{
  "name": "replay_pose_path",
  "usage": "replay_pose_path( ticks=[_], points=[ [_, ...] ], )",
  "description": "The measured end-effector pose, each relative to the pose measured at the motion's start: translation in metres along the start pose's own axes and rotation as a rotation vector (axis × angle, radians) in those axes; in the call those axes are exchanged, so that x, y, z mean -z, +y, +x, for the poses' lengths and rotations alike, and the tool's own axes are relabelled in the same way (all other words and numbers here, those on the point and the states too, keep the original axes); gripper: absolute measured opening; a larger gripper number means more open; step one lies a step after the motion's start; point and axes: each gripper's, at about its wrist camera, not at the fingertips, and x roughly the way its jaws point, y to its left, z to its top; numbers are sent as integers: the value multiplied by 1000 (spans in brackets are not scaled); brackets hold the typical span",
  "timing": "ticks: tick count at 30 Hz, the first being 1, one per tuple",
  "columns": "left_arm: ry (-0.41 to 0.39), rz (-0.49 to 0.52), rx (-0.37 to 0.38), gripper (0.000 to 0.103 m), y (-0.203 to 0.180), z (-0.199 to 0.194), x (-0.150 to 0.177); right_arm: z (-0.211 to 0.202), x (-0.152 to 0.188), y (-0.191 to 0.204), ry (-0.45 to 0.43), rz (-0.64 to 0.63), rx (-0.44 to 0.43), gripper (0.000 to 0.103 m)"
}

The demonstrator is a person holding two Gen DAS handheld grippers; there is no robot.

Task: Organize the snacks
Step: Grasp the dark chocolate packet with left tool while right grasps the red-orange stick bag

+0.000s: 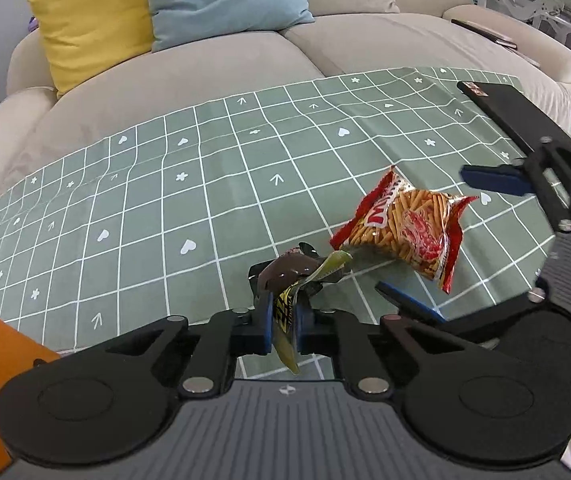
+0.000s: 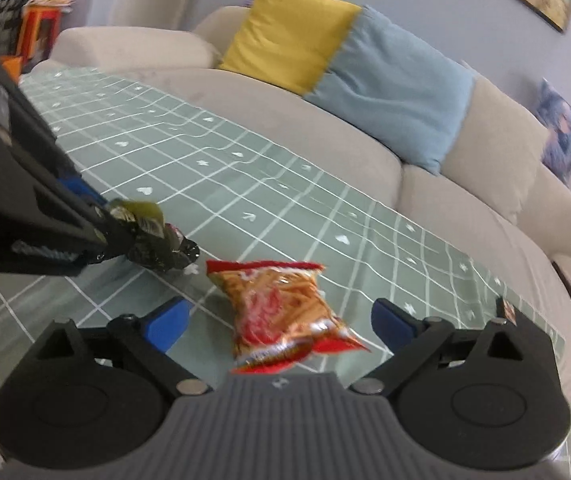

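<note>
Dark snack packet [image 1: 291,276], yellow-green trim, is pinched at its crimped edge in my left tongs [image 1: 284,320], jaws nearly together on the foil. I judge the edge grip suits limp foil. Red bag of snack sticks [image 2: 281,312] lies flat on the desk, between my right tongs' [image 2: 279,326] wide jaws, untouched. Desk [image 1: 165,200] wears a green grid cloth; beige sofa [image 1: 205,64] behind, with yellow and blue cushions.

glossy crinkled foil snack bag [image 1: 403,232], smooth green cloth [image 1: 205,184], matt fabric sofa [image 1: 221,60].
</note>
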Motion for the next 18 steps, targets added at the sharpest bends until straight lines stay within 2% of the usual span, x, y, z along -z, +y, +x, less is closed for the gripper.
replay_pose_path(
  ticks=[3, 6, 9, 13, 18],
  points=[
    [3, -9, 5, 10, 0, -1, 2, 6, 2, -1, 34, 4, -7, 80],
    [7, -29, 9, 10, 0, -2, 3, 9, 4, -1, 66, -6, -4, 74],
    [12, -54, 22, 10, 1, -6, 5, 13, 8, 0, 110, -15, -3, 59],
    [14, -85, 35, 9, 2, -14, 12, 8, 9, -2, 119, 18, -3, 49],
    [15, -107, 52, 8, 1, -25, 24, -3, 8, -8, 154, 103, -31, 45]
  ],
)
